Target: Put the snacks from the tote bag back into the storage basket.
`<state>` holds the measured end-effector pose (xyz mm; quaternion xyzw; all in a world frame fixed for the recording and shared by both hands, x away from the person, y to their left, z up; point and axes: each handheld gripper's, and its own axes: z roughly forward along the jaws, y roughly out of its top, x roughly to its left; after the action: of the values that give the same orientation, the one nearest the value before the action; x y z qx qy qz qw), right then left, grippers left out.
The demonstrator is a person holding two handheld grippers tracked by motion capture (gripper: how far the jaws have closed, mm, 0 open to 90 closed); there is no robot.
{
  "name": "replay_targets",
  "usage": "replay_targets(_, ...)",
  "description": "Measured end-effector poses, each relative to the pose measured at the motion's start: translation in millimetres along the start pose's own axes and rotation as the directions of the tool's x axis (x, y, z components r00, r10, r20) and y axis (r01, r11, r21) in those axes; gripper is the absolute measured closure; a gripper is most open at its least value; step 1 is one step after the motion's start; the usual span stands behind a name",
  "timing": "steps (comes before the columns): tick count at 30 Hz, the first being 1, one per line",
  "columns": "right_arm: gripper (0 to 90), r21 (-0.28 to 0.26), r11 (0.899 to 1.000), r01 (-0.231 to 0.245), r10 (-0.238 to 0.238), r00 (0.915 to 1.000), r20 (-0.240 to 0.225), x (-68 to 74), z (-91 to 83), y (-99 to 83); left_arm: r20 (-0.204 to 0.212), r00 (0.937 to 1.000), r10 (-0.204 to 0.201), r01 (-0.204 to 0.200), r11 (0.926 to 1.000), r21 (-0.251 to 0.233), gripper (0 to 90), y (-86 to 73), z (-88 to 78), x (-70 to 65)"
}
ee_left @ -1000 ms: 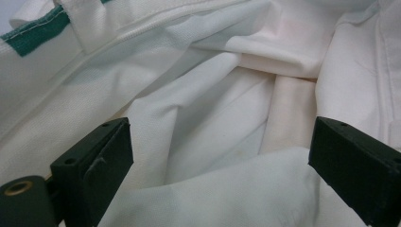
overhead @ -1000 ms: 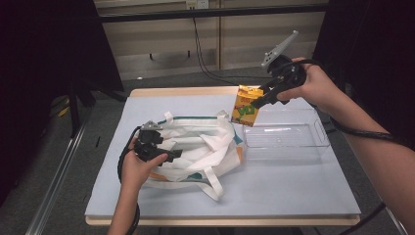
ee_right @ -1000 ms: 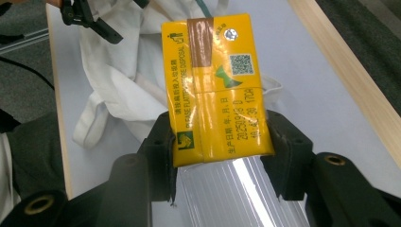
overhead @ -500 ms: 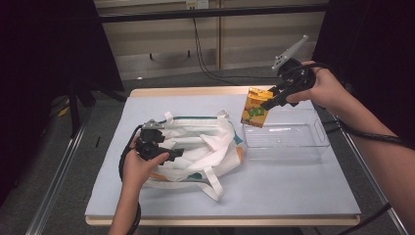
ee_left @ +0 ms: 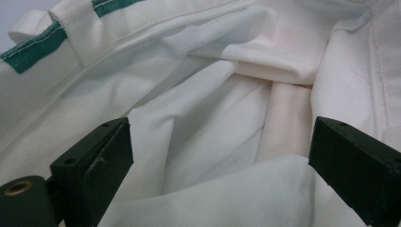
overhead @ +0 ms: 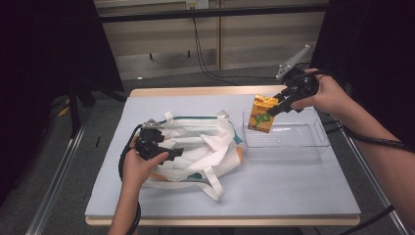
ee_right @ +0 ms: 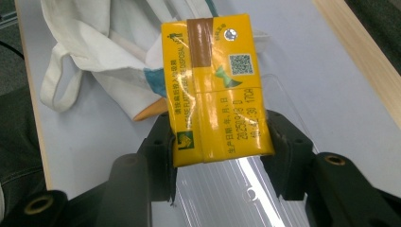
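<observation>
A yellow drink carton point(overhead: 261, 114) point(ee_right: 215, 90) hangs over the left end of a clear plastic tray point(overhead: 313, 142) point(ee_right: 246, 189), with my right gripper point(overhead: 278, 106) point(ee_right: 218, 156) shut on its sides. A white cloth tote bag point(overhead: 205, 147) point(ee_left: 198, 94) with green trim lies crumpled on the pale blue table point(overhead: 274, 191). My left gripper point(overhead: 172, 152) point(ee_left: 220, 156) rests on the bag's left part, jaws open, with loose white cloth bulging up between them.
The table's wooden far edge point(overhead: 195, 91) runs behind the bag and tray. Bag straps point(overhead: 213, 183) trail toward the front. A black cable point(overhead: 125, 161) loops by the left hand. Dark floor and a metal rail point(overhead: 58, 171) lie to the left.
My right gripper has carried the carton rightward and down, from beside the bag to over the tray's left end. The left gripper and the bag have stayed put.
</observation>
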<state>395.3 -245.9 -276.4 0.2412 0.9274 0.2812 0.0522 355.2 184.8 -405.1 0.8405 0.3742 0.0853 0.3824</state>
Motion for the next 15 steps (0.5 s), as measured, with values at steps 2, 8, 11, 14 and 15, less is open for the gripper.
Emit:
replay_targets(2, 50.6, 0.002, 1.000, -0.007, 0.007, 1.0000, 0.000, -0.6, 1.5, -2.9, 0.008, 0.9999, 0.007, -0.007, 0.9999, 0.008, 7.2, 0.4, 0.2, 0.0)
replay_targets(8, 50.6, 0.016, 1.000, 0.001, -0.001, 1.0000, -0.009, -1.3, 8.9, -10.5, 0.009, 0.9999, 0.010, -0.011, 0.9997, 0.020, 7.2, 0.6, 2.4, -0.7)
replay_targets(11, 50.6, 0.022, 1.000, 0.003, -0.003, 0.9999, -0.014, -1.0, 13.5, -13.8, 0.003, 1.0000, 0.009, -0.009, 0.9998, 0.019, 7.2, 0.8, 3.3, -1.4)
replay_targets(14, 50.6, 0.030, 0.999, 0.016, -0.015, 0.9997, -0.017, -0.5, 18.5, -16.4, -0.002, 1.0000, -0.004, 0.004, 1.0000, 0.007, 7.2, 0.9, 4.1, -2.2)
replay_targets(15, 50.6, 0.033, 0.999, 0.019, -0.018, 0.9995, -0.024, 0.1, 20.6, -17.6, -0.001, 1.0000, -0.006, 0.006, 1.0000, 0.003, 7.2, 0.7, 4.4, -2.2)
